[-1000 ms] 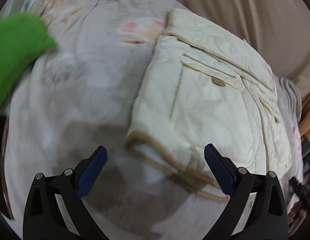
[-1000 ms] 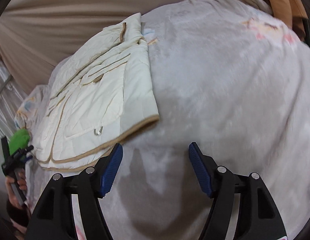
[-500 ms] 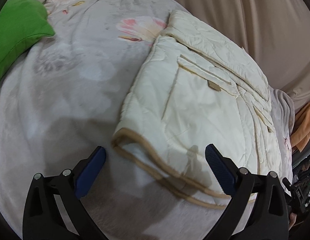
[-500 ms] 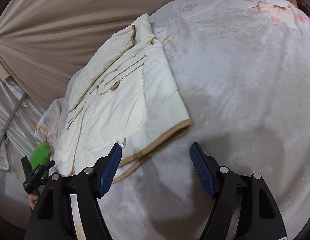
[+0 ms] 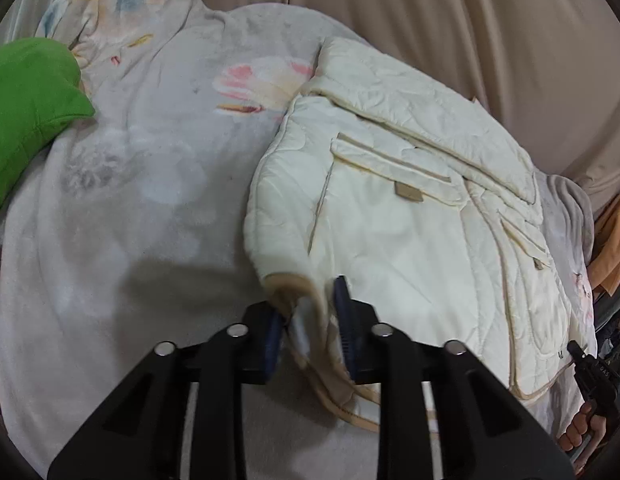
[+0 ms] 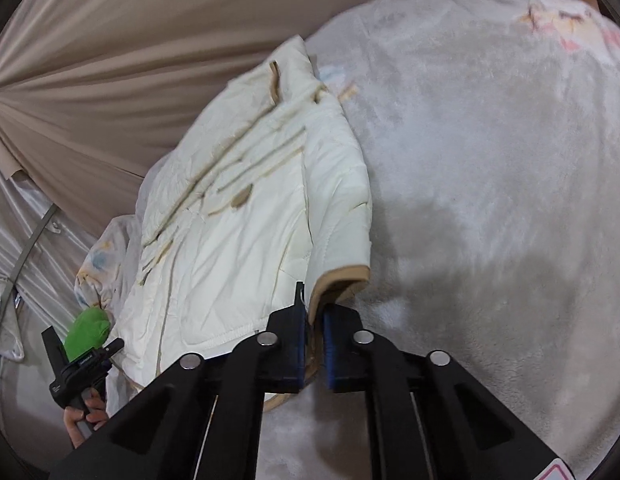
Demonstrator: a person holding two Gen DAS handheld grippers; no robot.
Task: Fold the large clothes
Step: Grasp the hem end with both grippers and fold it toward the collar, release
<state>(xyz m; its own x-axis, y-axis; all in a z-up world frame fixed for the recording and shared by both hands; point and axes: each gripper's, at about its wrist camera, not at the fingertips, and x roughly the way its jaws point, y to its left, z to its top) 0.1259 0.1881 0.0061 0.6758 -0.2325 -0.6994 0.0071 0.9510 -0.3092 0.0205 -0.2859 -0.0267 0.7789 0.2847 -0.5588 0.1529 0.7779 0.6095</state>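
Jacket (image 5: 410, 216): cream quilted, tan trim, lying flat on the pale grey fleece blanket (image 5: 142, 184), over toward the beige curtain (image 5: 450, 28) side.

Left to right in your left wrist view: green cushion (image 5: 26, 112) at the far left edge, resting on the blanket, well apart from the jacket. Faded floral print on the blanket between the two. Your left gripper (image 5: 310, 320) is clamped on the jacket's tan-trimmed hem corner; the fabric bunches up between the blue pads (image 5: 342, 304), and the hem there is blurred. Chest pocket flap with a small tan tab sits mid-jacket. At the far right edge, orange cloth (image 5: 614, 236) and, lower down, your other hand gripping its tool handle.

Right wrist view, left to right: your left-hand tool (image 6: 76, 364) shows small at the lower left, with the green cushion just behind it. The jacket runs diagonally up the middle. Your right gripper (image 6: 314, 344) is pinched on the other hem corner, tan trim caught between its pads, jaws almost together. Bare blanket to the right, gripper shadow on it.
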